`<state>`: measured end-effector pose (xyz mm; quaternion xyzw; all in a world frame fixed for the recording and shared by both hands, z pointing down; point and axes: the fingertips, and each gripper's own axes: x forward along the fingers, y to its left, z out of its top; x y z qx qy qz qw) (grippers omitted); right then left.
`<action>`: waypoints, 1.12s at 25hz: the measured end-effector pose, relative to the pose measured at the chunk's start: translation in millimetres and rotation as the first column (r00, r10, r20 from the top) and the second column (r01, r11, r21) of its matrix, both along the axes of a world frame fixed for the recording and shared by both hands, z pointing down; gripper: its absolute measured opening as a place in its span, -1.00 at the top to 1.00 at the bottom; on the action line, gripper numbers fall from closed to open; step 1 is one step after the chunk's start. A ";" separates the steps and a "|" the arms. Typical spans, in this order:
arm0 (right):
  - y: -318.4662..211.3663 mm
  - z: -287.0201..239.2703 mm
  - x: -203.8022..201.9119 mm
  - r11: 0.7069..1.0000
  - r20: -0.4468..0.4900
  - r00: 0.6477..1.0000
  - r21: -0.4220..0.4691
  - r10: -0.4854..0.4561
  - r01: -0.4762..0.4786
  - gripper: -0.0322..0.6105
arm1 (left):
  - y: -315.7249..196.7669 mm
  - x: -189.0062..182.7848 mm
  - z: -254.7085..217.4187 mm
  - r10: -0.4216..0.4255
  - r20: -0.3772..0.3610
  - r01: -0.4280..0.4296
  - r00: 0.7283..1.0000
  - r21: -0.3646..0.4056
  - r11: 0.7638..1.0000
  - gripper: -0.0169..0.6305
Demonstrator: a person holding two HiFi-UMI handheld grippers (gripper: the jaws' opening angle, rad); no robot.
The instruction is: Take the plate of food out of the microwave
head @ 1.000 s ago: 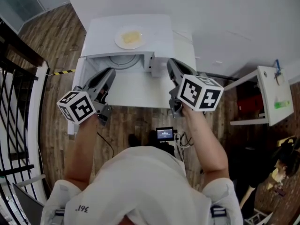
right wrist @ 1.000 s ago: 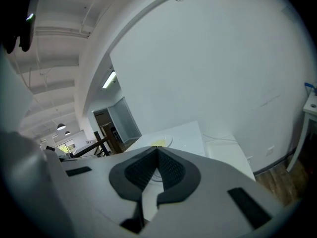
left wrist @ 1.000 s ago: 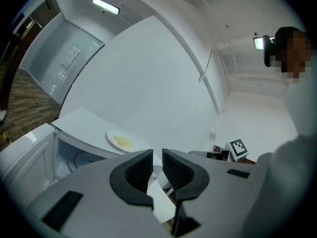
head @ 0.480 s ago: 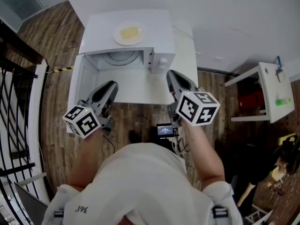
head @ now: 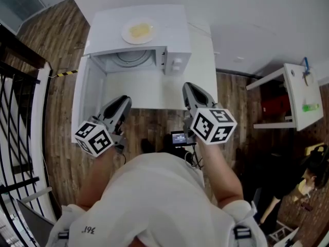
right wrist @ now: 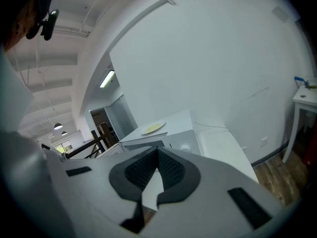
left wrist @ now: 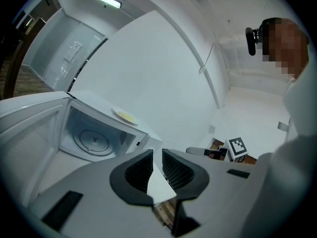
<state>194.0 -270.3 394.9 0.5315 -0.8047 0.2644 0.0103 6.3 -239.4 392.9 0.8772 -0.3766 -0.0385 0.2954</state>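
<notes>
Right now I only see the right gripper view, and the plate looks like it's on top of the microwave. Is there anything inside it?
Observer: No. The left gripper view looks into the open microwave, and only its bare glass turntable is in there.
Operator: Where's the door?
Observer: In the head view the door stands swung open at the left of the picture.
Operator: Is my other gripper holding something?
Observer: No. The left gripper has its jaws apart with nothing between them.
</notes>
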 end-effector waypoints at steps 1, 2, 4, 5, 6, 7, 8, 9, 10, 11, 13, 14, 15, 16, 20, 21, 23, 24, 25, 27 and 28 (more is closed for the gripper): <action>1.9 3.0 -0.3 1.000 0.001 1.000 -0.005 -0.001 0.001 0.89 | 1.6 0.9 2.9 0.003 0.000 -0.003 1.000 -0.007 1.000 0.76; 3.9 6.1 -0.6 1.000 0.002 1.000 -0.010 -0.002 0.002 0.89 | 3.4 1.9 6.0 0.006 0.000 -0.006 1.000 -0.015 1.000 0.76; 7.9 11.6 -1.4 1.000 0.003 1.000 -0.017 -0.006 0.006 0.89 | 7.3 3.5 11.3 0.010 0.000 -0.010 1.000 -0.028 1.000 0.76; 9.8 13.9 -1.6 1.000 0.002 1.000 -0.020 -0.008 0.008 0.89 | 9.1 4.0 13.3 0.011 0.000 -0.011 1.000 -0.033 0.999 0.76; 11.5 15.9 -1.7 1.000 0.000 1.000 -0.023 -0.008 0.008 0.89 | 10.8 4.3 14.8 0.013 0.000 -0.013 1.000 -0.038 0.999 0.76; 12.8 17.7 -1.7 1.000 -0.001 1.000 -0.027 -0.008 0.008 0.89 | 12.0 4.5 16.0 0.015 0.001 -0.015 1.000 -0.041 0.999 0.76; 13.7 19.3 -1.6 1.000 -0.002 1.000 -0.030 -0.009 0.009 0.89 | 12.7 4.6 16.8 0.016 0.001 -0.016 1.000 -0.042 0.999 0.76; 14.2 20.8 -1.2 0.999 -0.005 1.000 -0.032 -0.009 0.009 0.89 | 13.1 4.7 17.3 0.018 0.001 -0.018 1.000 -0.041 0.999 0.76; 14.6 22.0 -0.6 0.999 -0.009 1.000 -0.032 -0.011 0.011 0.89 | 13.4 4.8 17.7 0.018 0.000 -0.018 1.000 -0.040 0.999 0.76; 15.3 23.2 0.3 0.999 -0.015 1.000 -0.031 -0.013 0.012 0.89 | 14.0 4.9 18.5 0.018 -0.001 -0.018 1.000 -0.040 0.999 0.76; 17.3 25.9 2.5 0.999 -0.029 0.999 -0.028 -0.016 0.016 0.89 | 15.7 4.9 21.0 0.018 -0.004 -0.018 1.000 -0.045 0.999 0.76; 18.6 27.2 3.9 0.999 -0.035 0.999 -0.028 -0.017 0.016 0.89 | 16.6 5.1 22.4 0.018 -0.004 -0.018 1.000 -0.047 0.999 0.76; 19.9 28.0 5.5 0.999 -0.039 0.999 -0.028 -0.017 0.016 0.89 | 17.6 5.5 23.4 0.019 -0.005 -0.019 1.000 -0.048 0.999 0.76; 21.1 28.5 7.5 0.999 -0.041 0.999 -0.028 -0.016 0.014 0.89 | 18.6 6.1 24.1 0.019 -0.006 -0.020 1.000 -0.049 0.999 0.76; 24.9 28.1 16.9 1.000 -0.049 0.999 -0.024 -0.009 0.007 0.89 | 21.8 8.5 26.5 0.021 -0.012 -0.022 1.000 -0.055 0.998 0.76; 25.3 27.8 18.7 1.000 -0.054 0.999 -0.022 -0.007 0.006 0.89 | 22.0 8.9 27.0 0.022 -0.013 -0.022 1.000 -0.057 0.998 0.76; 25.7 27.2 20.9 1.000 -0.066 0.998 -0.018 -0.007 0.006 0.90 | 22.2 9.7 28.0 0.024 -0.015 -0.024 1.000 -0.059 0.998 0.76; 26.1 27.2 21.5 1.000 -0.072 0.997 -0.015 -0.009 0.008 0.90 | 22.4 10.3 28.5 0.025 -0.014 -0.026 1.000 -0.059 0.998 0.76; 26.7 27.3 21.8 1.000 -0.078 0.997 -0.014 -0.011 0.010 0.90 | 22.7 11.1 28.6 0.027 -0.013 -0.028 1.000 -0.058 0.998 0.76; 28.0 27.3 21.9 1.000 -0.085 0.996 -0.014 -0.015 0.014 0.90 | 23.7 12.6 28.3 0.030 -0.012 -0.030 0.999 -0.059 0.998 0.76; 28.5 27.3 21.5 1.000 -0.087 0.996 -0.014 -0.016 0.015 0.90 | 24.2 12.9 28.2 0.031 -0.012 -0.031 0.999 -0.059 0.998 0.76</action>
